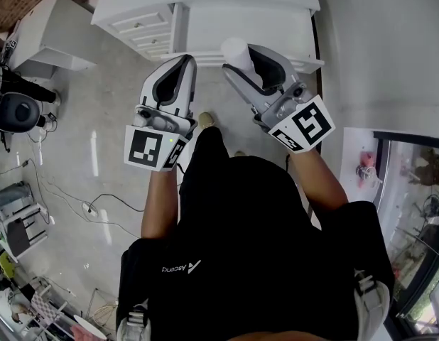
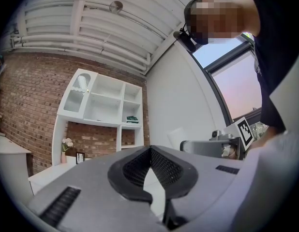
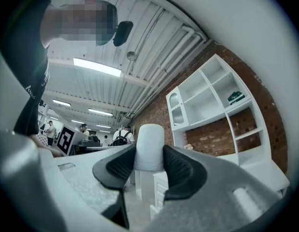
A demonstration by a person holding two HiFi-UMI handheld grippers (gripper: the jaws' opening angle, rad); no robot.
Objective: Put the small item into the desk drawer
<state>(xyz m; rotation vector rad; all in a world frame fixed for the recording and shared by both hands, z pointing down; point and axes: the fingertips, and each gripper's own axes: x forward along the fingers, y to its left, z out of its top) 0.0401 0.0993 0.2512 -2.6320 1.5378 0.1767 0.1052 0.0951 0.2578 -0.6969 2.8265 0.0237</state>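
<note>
A small white cylinder [image 1: 236, 50] is gripped between the pads of my right gripper [image 1: 242, 57], held up in front of the white desk [image 1: 234, 16]. In the right gripper view the cylinder [image 3: 149, 144] stands upright between the dark pads of the right gripper [image 3: 149, 154], which press on both its sides. My left gripper [image 1: 184, 62] is raised beside it to the left, with nothing in it. In the left gripper view the left gripper [image 2: 149, 151] has its pad tips touching. The desk's drawer fronts [image 1: 145, 23] are at the desk's left side and look closed.
A white shelf unit [image 2: 101, 100] stands against a brick wall behind the desk. A black office chair [image 1: 17, 112] and loose cables [image 1: 91, 204] are on the floor at left. A white wall [image 1: 383, 48] and a glass panel [image 1: 418, 190] are to the right.
</note>
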